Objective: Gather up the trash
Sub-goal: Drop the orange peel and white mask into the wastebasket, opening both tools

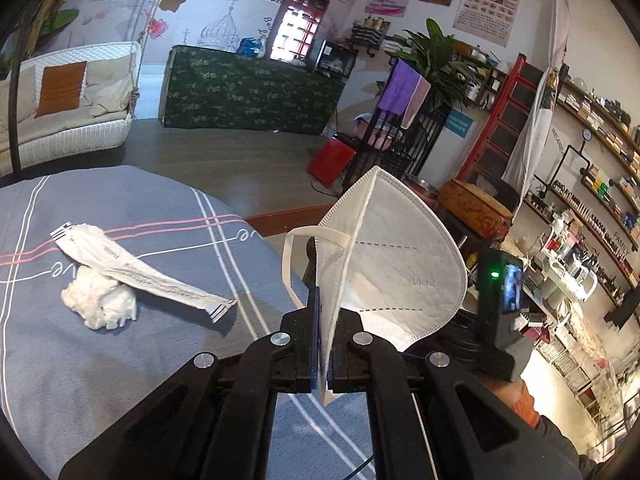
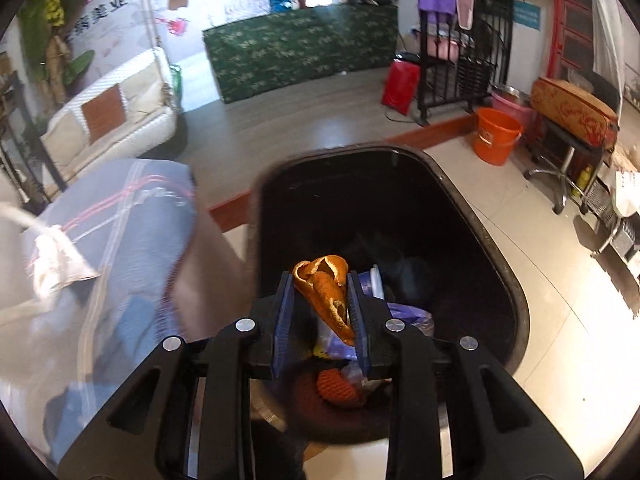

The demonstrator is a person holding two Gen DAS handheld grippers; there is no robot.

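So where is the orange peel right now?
In the right wrist view, the orange peel is clamped in the right gripper, directly over the open black trash bin.

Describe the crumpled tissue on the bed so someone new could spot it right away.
On the grey-blue bedsheet with white and pink stripes lie two white scraps. The crumpled tissue is the fluffy wad partly under the long printed wrapper; the wrapper is flat, the tissue lumpy.

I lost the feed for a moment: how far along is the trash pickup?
Done: the black bin already holds scraps. In hand: right claw grips orange peel over the bin; left claw pinches a face mask. Left: a crumpled tissue and long wrapper on the bedspread.
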